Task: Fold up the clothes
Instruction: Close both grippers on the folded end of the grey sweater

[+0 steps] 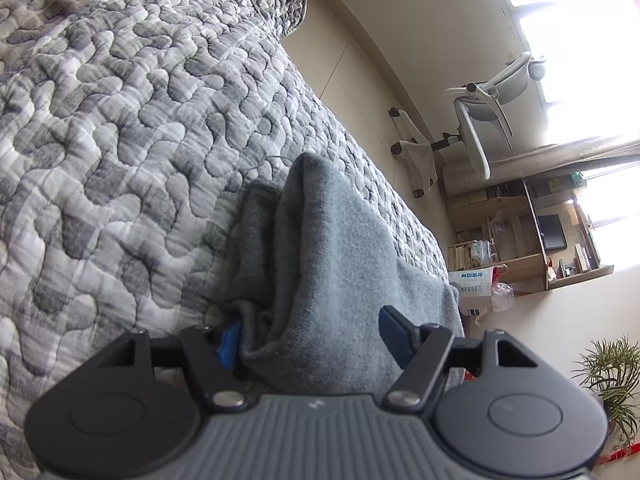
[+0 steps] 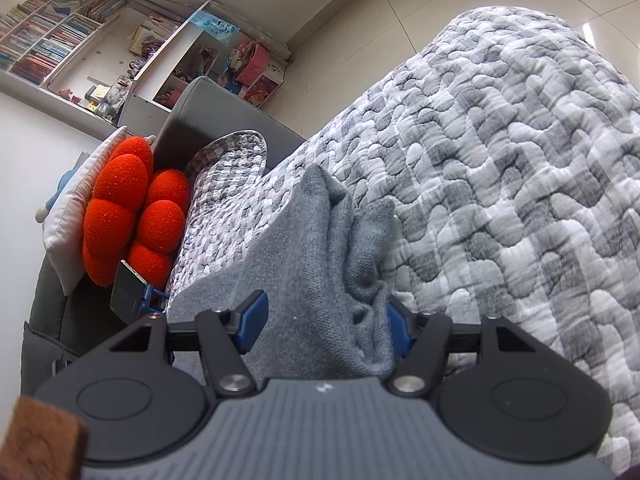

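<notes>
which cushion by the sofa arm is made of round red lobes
The orange-red flower cushion, made of round puffy lobes; the white pillow behind it is flat and plain.

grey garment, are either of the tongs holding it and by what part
Grey garment sits bunched between the pads of both the left tongs and the right tongs, near its gathered edge; whether the pads actually pinch it cannot be told.
</notes>
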The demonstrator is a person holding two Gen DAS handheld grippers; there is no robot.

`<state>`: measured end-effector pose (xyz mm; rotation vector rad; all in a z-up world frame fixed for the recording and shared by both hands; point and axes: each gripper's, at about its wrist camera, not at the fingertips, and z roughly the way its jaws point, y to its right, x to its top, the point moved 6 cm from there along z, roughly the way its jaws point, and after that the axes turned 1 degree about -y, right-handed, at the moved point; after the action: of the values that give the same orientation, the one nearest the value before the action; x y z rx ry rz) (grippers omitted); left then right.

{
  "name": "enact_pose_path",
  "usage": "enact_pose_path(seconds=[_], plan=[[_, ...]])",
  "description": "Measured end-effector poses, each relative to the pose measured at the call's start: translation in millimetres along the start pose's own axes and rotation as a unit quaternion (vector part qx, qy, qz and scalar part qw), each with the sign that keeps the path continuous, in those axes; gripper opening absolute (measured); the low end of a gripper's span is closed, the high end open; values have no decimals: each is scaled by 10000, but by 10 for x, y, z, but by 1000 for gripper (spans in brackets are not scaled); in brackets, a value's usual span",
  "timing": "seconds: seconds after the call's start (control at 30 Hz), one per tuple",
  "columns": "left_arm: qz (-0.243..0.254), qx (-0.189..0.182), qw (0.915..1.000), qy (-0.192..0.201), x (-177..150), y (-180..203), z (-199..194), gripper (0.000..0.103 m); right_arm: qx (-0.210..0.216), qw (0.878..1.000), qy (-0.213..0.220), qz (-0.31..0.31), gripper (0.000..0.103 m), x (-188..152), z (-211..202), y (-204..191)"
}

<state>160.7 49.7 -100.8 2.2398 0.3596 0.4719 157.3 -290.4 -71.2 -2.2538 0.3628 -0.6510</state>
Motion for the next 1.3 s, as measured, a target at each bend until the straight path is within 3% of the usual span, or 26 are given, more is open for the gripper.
enact_pose_path(seconds=[0.4, 0.63, 0.9, 1.03, 1.13, 1.3], plan=[[-152, -300, 9993, -131, 74, -147, -63, 70, -43, 10000, 19, 3, 65, 10, 11, -10], [356, -137, 9992, -81, 102, -23, -14, 76, -63, 10000, 8, -23, 66, 4, 14, -14], [461, -386, 9982, -63, 143, 37, 106, 77, 53, 10000, 56, 24, 66, 29, 23, 14], [573, -369, 9976, -79, 103, 74, 125, 70, 106, 9999, 70, -24, 66, 44, 40, 15], [761, -277, 9967, -41, 81, 103, 147, 61, -111, 9997, 94, -209, 50, 35, 61, -26], [906, -262, 9955, 33, 90, 159, 135, 57, -231, 9982, 211, -520, 42, 12, 52, -153]])
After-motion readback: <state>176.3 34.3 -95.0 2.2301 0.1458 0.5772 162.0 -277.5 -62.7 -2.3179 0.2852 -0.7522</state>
